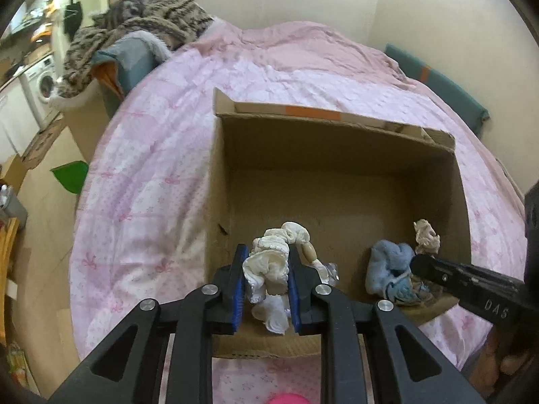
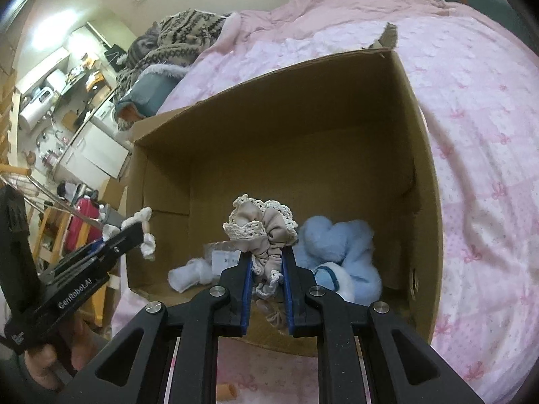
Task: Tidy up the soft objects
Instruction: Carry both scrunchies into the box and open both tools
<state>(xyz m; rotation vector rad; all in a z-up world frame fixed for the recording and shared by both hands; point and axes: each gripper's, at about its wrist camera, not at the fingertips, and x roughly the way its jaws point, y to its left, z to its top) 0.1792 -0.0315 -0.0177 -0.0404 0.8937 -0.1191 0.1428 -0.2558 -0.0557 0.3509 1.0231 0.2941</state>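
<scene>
I have the left gripper (image 1: 266,269) low in the middle of its frame, its blue fingers (image 1: 238,286) clamped on a white frilly doll (image 1: 269,262) over the near edge of the cardboard box (image 1: 337,175) on the pink bed (image 1: 161,155). My right gripper (image 2: 266,279), centred low in its own view, is clamped on a beige lace scrunchie (image 2: 262,232). A blue plush toy (image 2: 340,252) lies in the box at lower right.
</scene>
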